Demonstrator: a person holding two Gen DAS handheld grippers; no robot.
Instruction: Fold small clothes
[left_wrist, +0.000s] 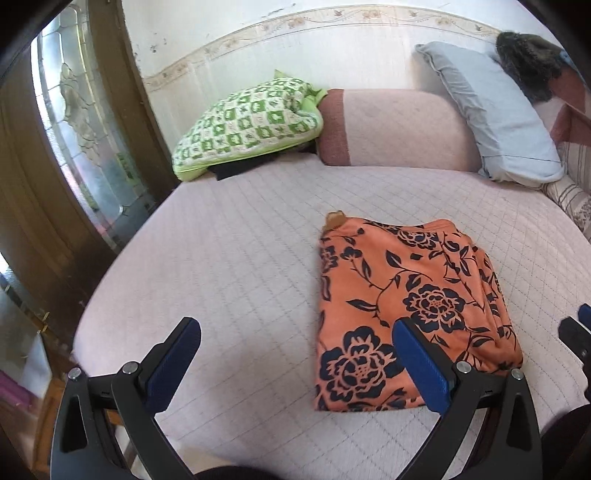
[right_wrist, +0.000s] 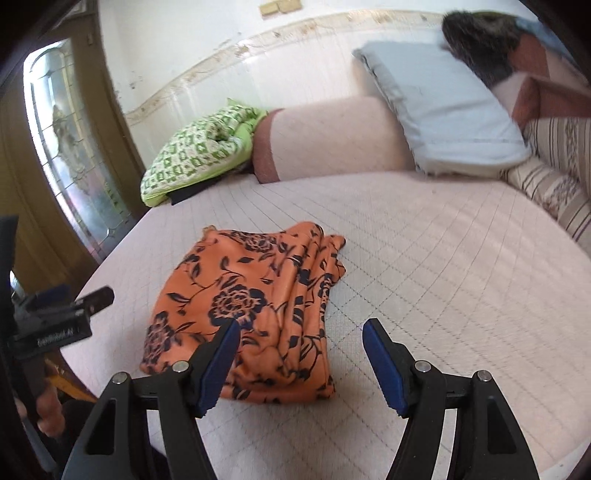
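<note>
The orange floral garment (left_wrist: 410, 314) lies folded into a compact rectangle on the pink quilted bed (left_wrist: 229, 258), near its front edge. Both tools hang above it with nothing between their fingers: the left tool (left_wrist: 295, 365) stands wide open, and the right tool (right_wrist: 299, 365) is open too. The fold looks finished, so the step in hand seems to be letting go. Next would likely be fetching another garment. No container is visible; a green checked pillow (left_wrist: 247, 122) sits far left.

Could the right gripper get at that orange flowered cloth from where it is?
Probably yes: the right gripper is open and empty, the orange flowered cloth lies folded on the bed just ahead, nothing between.
</note>
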